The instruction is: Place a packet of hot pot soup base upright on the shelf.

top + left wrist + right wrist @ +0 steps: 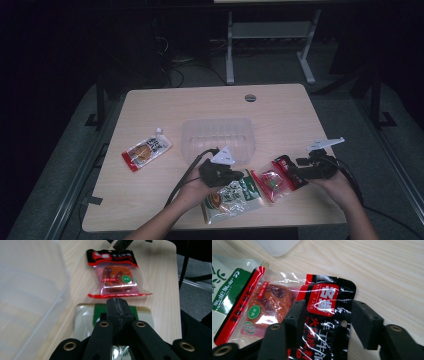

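A red and black snack packet (277,180) (113,275) (269,305) lies flat near the table's front right. My right gripper (298,166) (329,312) is open, its jaws standing on either side of the packet's black end without pressing on it. A green and white packet (232,197) (85,317) (227,290) lies just left of the red one. My left gripper (239,176) (117,303) hovers over its upper edge with the jaws shut together. I cannot tell whether any of the packet is pinched between them.
A clear plastic tub (220,121) (32,290) (277,246) stands in the table's middle, just behind the left gripper. An orange packet (146,151) lies at the left. A round cable hole (250,97) sits near the far edge. Bare wood lies at the far right.
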A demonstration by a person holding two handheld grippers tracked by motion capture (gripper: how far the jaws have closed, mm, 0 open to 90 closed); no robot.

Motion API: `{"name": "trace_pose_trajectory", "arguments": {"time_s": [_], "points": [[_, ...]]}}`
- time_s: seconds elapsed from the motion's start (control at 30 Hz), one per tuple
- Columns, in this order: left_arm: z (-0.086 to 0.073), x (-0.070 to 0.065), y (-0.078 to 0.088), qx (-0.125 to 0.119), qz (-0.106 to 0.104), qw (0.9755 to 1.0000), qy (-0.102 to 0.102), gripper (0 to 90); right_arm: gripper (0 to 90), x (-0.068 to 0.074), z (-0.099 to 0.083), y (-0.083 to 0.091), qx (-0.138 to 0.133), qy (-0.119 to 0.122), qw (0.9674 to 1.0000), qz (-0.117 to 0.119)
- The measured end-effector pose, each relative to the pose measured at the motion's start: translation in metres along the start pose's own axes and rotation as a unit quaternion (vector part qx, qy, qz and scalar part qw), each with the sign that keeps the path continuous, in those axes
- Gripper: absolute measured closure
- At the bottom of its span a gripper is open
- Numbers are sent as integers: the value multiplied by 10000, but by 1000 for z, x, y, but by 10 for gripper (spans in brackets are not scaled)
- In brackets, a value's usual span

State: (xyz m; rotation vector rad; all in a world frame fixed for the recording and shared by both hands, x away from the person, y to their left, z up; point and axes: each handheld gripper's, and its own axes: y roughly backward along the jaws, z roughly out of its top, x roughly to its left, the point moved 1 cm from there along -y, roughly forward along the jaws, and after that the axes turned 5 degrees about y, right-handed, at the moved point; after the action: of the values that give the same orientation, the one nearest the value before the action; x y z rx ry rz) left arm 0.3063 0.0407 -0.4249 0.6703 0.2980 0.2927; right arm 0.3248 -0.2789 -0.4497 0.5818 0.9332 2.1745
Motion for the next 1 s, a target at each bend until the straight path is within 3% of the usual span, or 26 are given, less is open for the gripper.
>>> {"name": "trace_pose_trajectory", "arguments": {"time_s": [0.37, 0.67, 1.0], "points": [[15, -10, -53, 315, -82, 9993, -167, 899, 347, -10, -8, 13, -114, -183, 9998, -56], [13, -8, -71, 585, 11, 9979, -264, 899, 329, -26, -21, 25, -248, -333, 9989, -206], [9, -7, -78, 752, 26, 9968, -256, 900, 329, -27, -22, 24, -267, -367, 9989, -132]]}}
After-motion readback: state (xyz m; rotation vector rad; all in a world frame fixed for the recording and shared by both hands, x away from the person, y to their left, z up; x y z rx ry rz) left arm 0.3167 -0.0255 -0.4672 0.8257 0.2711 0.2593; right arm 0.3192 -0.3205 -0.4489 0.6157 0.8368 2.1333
